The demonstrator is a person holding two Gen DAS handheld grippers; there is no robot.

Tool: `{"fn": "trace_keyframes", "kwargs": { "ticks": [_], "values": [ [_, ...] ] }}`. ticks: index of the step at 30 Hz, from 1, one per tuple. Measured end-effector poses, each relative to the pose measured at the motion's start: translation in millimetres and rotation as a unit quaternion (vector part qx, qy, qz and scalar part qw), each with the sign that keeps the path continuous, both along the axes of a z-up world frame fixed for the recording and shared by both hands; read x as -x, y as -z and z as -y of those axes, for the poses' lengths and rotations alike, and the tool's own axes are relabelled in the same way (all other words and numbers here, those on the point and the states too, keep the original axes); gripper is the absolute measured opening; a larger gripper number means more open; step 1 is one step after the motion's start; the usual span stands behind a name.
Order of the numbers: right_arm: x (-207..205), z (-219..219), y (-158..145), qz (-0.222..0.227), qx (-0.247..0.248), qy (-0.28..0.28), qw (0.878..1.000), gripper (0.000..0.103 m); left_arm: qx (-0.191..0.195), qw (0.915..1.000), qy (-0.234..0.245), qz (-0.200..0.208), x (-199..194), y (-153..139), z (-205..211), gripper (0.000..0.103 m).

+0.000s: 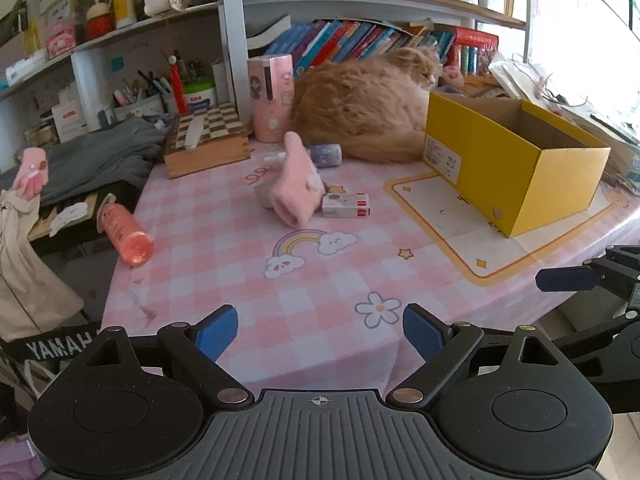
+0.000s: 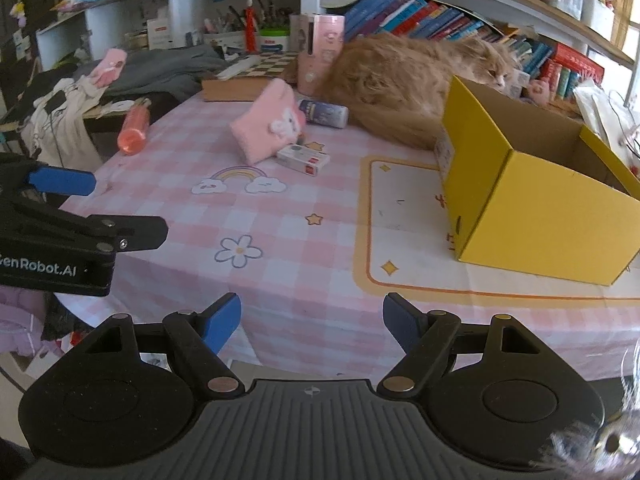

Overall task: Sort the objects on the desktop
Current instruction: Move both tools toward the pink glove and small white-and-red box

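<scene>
The near half of the desk (image 1: 224, 280) lies bare, so both open tongs, left (image 1: 320, 332) and right (image 2: 312, 320), have free passage toward 12 o'clock. There a pink pouch (image 1: 298, 188), a small white box (image 1: 346, 205) and a blue tube (image 1: 326, 155) cluster. Behind them a ginger cat (image 1: 360, 108) blocks the back. At 2 o'clock the yellow box (image 1: 516, 168) stands open-topped, seemingly empty. At 10 o'clock a pink bottle (image 1: 126, 236) lies at the edge.

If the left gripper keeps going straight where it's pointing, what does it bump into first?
Probably just the tablecloth. The left gripper is open and empty, tilted down toward the bare checked cloth near the rainbow print. The pink pouch lies farther along that line, though depth is hard to judge here.
</scene>
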State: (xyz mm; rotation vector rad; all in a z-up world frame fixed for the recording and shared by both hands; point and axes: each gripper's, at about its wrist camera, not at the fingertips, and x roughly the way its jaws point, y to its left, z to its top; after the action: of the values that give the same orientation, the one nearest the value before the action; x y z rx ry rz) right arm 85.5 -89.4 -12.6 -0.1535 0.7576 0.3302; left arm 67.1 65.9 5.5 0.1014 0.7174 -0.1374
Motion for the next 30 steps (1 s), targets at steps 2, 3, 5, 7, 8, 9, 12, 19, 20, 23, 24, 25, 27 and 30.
{"fn": "trace_keyframes", "kwargs": {
  "ticks": [2,3,5,7,8,9,12,19,20,23,24,25,27,30],
  "values": [
    [0.5,-2.4,-1.0,0.000,-0.001,-0.001,1.000,0.077,0.002,1.0000,0.003,0.001,1.6,-0.3,-1.7,0.092],
    [1.5,-3.5,-1.7,0.000,-0.001,0.000,1.000,0.077,0.004,1.0000,0.004,0.001,2.0,-0.2,-2.8,0.092],
    [2.4,-5.8,-2.4,0.002,-0.002,0.003,1.000,0.077,0.008,1.0000,0.002,0.001,2.2,-0.5,-5.1,0.092],
    [3.2,-8.4,-2.7,0.003,0.001,0.004,1.000,0.077,0.013,0.9999,-0.001,0.002,2.2,-1.3,-7.8,0.092],
    [3.5,-9.2,-3.3,0.004,0.002,0.003,1.000,0.077,0.015,0.9999,-0.003,0.003,2.2,-1.6,-8.7,0.092],
    [3.4,-10.0,-4.3,0.007,0.003,0.002,1.000,0.077,0.018,0.9998,-0.005,0.003,1.6,-2.0,-9.6,0.092],
    [2.2,-11.8,-7.0,0.014,0.010,-0.002,1.000,0.077,0.022,0.9997,-0.009,0.005,0.6,-2.1,-10.4,0.092],
    [-4.8,-13.6,-6.2,0.011,0.014,-0.013,1.000,0.077,0.029,0.9995,0.004,0.010,-0.5,-2.7,-5.1,0.092],
    [-6.3,-13.2,-6.3,0.010,0.015,-0.014,1.000,0.077,0.028,0.9995,0.007,0.012,-1.0,-2.6,-3.6,0.092],
    [-14.0,-11.8,-6.0,0.012,0.018,-0.016,1.000,0.077,0.024,0.9994,0.014,0.019,-6.4,-2.6,2.4,0.092],
    [-17.4,-11.4,-5.4,0.012,0.019,-0.018,1.000,0.077,0.023,0.9994,0.015,0.020,-8.9,-2.5,4.0,0.092],
    [-21.6,-10.8,-4.7,0.011,0.020,-0.020,1.000,0.077,0.021,0.9994,0.015,0.021,-12.7,-2.4,5.7,0.092],
    [-29.7,-9.7,-3.9,0.010,0.020,-0.026,0.999,0.077,0.017,0.9995,0.013,0.023,-19.4,-3.0,8.9,0.092],
    [-42.8,-8.1,-5.0,0.011,0.016,-0.036,0.999,0.077,0.022,0.9993,0.009,0.029,-29.1,-4.6,11.1,0.092]
  ]
}}
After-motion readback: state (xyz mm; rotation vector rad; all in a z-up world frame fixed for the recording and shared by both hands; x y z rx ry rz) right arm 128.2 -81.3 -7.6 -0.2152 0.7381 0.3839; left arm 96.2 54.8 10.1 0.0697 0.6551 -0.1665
